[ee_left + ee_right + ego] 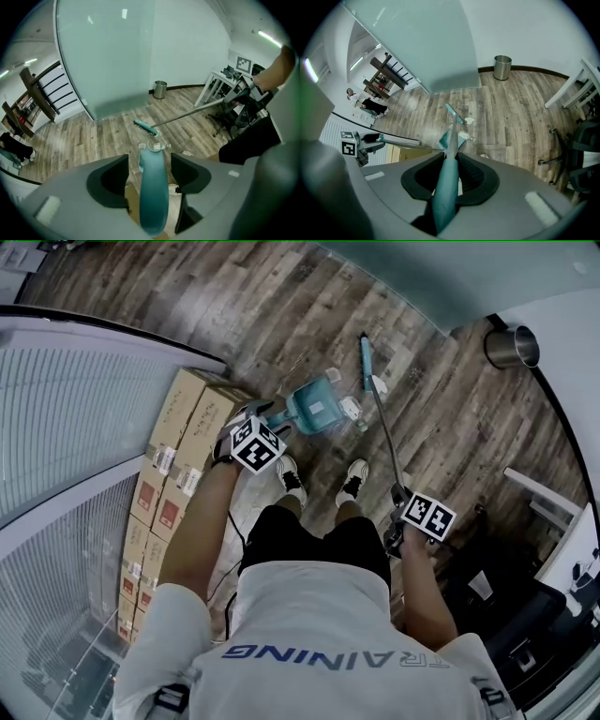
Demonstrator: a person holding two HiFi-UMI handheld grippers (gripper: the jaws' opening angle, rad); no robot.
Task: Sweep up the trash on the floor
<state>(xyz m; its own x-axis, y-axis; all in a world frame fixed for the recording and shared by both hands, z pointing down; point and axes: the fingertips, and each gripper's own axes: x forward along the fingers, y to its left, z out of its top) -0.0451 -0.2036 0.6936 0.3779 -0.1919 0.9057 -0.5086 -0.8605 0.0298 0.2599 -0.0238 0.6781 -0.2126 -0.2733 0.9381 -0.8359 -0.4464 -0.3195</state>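
The left gripper (150,174) hangs over a smooth teal plastic dustpan (314,409). Its dark fingers (110,180) are spread, with the rounded dustpan handle (153,197) between them but not pinched. The right gripper's (449,176) fingers (476,174) pinch the teal grip of a broom (385,432), a thin metal pole ending in a narrow teal brush head (366,362). White crumpled scraps (378,384) lie on the wood-plank floor (281,306), just beside the brush head and the dustpan's mouth.
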